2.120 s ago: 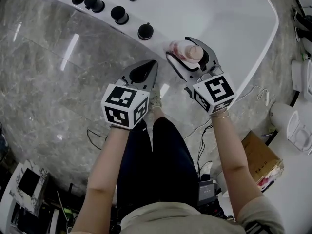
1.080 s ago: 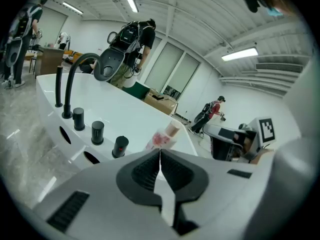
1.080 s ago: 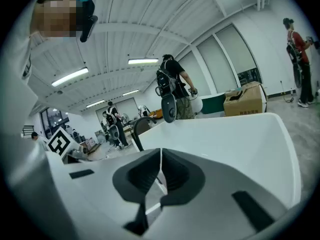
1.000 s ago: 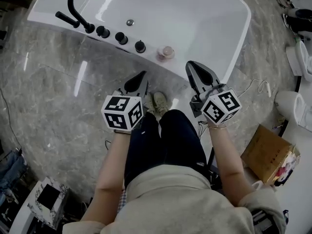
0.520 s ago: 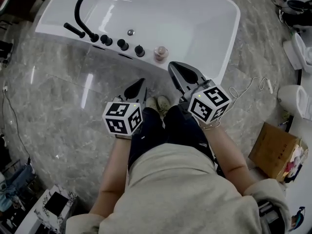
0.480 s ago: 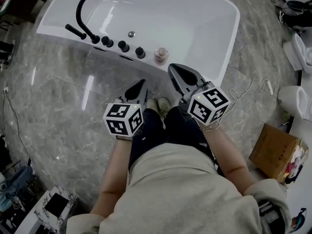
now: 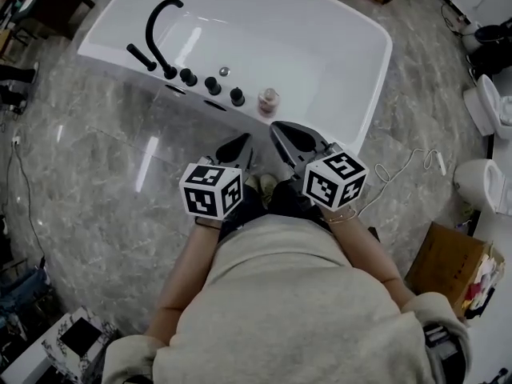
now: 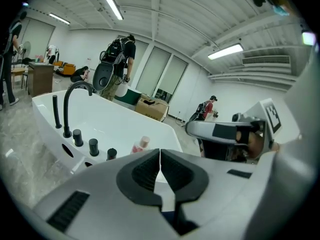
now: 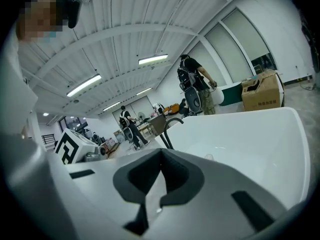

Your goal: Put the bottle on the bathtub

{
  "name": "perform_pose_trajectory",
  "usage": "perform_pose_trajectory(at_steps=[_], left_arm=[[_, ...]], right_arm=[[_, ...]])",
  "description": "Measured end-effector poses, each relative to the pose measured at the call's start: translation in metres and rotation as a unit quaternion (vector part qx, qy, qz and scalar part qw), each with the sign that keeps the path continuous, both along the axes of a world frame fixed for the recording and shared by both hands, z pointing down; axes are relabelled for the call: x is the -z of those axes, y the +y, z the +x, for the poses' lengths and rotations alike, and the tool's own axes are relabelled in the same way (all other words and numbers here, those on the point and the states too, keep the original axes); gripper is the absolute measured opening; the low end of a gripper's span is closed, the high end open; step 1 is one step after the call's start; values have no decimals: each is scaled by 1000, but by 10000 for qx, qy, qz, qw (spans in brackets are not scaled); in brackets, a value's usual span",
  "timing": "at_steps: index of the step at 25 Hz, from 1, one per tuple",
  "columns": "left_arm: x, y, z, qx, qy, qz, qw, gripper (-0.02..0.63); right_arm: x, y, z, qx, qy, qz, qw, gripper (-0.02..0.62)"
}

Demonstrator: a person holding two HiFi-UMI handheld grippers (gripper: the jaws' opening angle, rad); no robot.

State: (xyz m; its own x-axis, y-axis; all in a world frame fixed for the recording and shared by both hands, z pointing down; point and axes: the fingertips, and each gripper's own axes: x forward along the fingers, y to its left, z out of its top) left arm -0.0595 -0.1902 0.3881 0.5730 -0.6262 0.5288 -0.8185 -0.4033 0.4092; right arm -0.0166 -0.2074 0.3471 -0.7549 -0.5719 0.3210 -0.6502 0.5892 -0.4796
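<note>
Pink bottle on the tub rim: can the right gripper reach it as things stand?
Probably yes: the pink bottle stands alone on the bathtub rim, nothing between it and the right gripper, though its jaws are shut.

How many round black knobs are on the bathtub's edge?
3: one knob beside the black faucet, one in the middle, one nearest the bottle, all on the bathtub rim.

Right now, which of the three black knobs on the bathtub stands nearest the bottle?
The right-end knob in the head view; the others stand nearer the faucet.
</note>
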Motion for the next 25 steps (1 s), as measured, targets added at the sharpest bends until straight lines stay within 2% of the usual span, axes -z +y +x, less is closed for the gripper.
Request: perform_pose_trajectory(at_steps=[4, 7, 12, 25], left_arm=[[16, -9, 2, 5, 56, 233, 9997, 9], [24, -9, 0, 7, 11, 354, 9994, 9], [21, -4, -5, 127, -178, 311, 9993, 9], [18, 4, -6, 183, -315, 231, 9991, 9]], right_arm=[[10, 0, -10, 404, 145, 134, 9990, -2], [11, 2, -14, 438, 210, 118, 9987, -2], [1, 3, -18, 435, 656, 134, 9968, -2], [3, 13, -19, 397, 588, 116, 9974, -2]])
